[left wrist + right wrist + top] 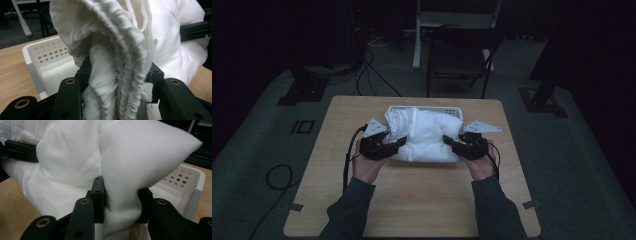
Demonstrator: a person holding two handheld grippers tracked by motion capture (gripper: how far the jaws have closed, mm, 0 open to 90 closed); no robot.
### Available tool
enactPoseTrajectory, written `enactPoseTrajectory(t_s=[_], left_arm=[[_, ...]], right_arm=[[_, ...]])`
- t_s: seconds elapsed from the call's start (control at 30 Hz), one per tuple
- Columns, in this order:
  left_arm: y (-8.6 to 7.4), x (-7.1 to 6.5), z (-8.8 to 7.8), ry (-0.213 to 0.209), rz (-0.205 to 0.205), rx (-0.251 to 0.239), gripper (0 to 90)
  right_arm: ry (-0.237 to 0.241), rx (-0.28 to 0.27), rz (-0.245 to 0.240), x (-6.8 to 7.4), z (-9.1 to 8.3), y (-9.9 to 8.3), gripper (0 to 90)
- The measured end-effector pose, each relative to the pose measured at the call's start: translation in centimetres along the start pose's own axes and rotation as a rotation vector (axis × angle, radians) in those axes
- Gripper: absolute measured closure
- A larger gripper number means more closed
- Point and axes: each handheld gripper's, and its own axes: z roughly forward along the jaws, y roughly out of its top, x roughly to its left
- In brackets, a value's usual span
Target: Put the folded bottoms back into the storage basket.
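Wooden table (412,200) bears perforated plastic basket (47,57) under soft, gathered white cloth (427,132).

Pillow over the basket, a gripper at each end

On the table (412,200) stands the basket (447,109), toward its far edge. The pillow (427,132) sits over the basket, between the left gripper (398,142) at its left end and the right gripper (448,141) at its right. Behind the table stands a chair (459,60)
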Motion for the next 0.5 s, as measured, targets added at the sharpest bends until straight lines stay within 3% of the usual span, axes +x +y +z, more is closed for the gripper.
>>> enactPoseTrajectory(t_s=[0.5], left_arm=[[0.8, 1.1, 1.4, 0.014, -0.019, 0.001, 53.8]], right_arm=[[-0.026, 0.007, 0.007, -0.8, 1.1, 1.0, 68.4]])
